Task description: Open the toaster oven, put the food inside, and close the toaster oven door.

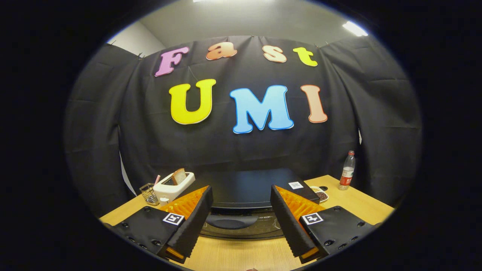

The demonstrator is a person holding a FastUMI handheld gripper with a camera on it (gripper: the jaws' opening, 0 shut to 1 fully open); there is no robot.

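A black toaster oven [250,186] sits on the wooden table [357,203] straight ahead of my fingers. I look down on its flat top; its door, with a dark handle [229,222] and glass below, faces me and looks closed. My gripper [241,199] is open, its two fingers spread to either side of the oven's front top edge, with nothing between them. A small dish of food [321,194] lies just right of the oven, beyond the right finger.
A white pop-up toaster [174,185] with a bread slice [179,175] stands left of the oven, a wire basket [149,194] beside it. A clear water bottle [347,171] stands at the table's far right. Black cloth walls the booth behind.
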